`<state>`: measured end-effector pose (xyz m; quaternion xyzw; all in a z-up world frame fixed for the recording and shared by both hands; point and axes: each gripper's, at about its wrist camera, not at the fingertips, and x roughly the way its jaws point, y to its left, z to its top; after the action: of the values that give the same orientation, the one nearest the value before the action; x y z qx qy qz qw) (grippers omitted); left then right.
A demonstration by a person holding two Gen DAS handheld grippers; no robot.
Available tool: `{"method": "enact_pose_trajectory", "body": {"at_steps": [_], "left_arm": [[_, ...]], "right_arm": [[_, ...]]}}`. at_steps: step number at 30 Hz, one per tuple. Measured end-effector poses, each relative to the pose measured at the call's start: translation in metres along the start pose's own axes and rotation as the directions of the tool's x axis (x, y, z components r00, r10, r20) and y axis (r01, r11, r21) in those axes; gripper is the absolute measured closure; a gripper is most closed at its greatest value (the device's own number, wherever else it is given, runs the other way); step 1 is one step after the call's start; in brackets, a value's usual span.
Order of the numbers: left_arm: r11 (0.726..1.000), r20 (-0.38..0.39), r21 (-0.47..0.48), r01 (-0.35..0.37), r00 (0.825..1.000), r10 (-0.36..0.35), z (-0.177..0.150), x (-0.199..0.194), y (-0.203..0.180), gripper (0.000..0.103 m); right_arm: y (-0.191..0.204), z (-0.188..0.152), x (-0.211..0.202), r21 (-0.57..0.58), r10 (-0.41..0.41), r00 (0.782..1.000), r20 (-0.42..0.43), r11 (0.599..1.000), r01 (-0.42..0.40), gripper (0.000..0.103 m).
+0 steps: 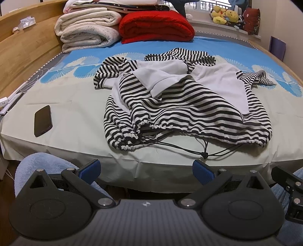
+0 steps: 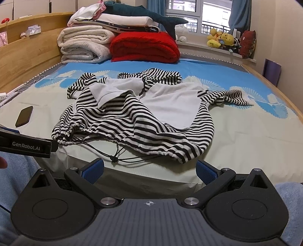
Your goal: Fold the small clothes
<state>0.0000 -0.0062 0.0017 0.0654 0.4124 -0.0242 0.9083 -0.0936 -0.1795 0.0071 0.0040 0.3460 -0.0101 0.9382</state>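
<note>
A black-and-white striped hooded jacket [image 1: 181,102] with a white lining lies crumpled on the bed, its drawstring hem toward me; it also shows in the right wrist view [image 2: 136,113]. Its black drawstring cord [image 1: 204,154] trails over the bed's front edge. My left gripper [image 1: 146,172] is open and empty, held back from the bed's near edge in front of the hem. My right gripper [image 2: 149,172] is open and empty, just short of the cord knot [image 2: 113,159]. The left gripper's body [image 2: 26,144] shows at the left of the right wrist view.
A black phone [image 1: 43,121] lies on the bed left of the jacket. Folded white blankets [image 1: 87,30] and a red blanket [image 1: 157,26] are stacked at the far end. A wooden headboard [image 1: 24,49] runs along the left. Plush toys [image 1: 225,16] sit on the windowsill.
</note>
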Motion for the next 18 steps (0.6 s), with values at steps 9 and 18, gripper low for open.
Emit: {"method": "enact_pose_trajectory", "body": {"at_steps": [9, 18], "left_arm": [[1.000, -0.001, 0.001, 0.001, 1.000, -0.001, -0.0002, 0.0013, -0.0007, 0.000], [1.000, -0.003, 0.002, 0.003, 1.000, -0.003, -0.0009, 0.0023, -0.0015, 0.000]], "right_arm": [[0.0002, -0.0005, 0.0009, 0.000, 0.000, 1.000, -0.006, 1.000, 0.000, 0.001], [0.0000, -0.0007, 0.0013, -0.002, 0.001, 1.000, -0.012, 1.000, -0.002, 0.001]]}}
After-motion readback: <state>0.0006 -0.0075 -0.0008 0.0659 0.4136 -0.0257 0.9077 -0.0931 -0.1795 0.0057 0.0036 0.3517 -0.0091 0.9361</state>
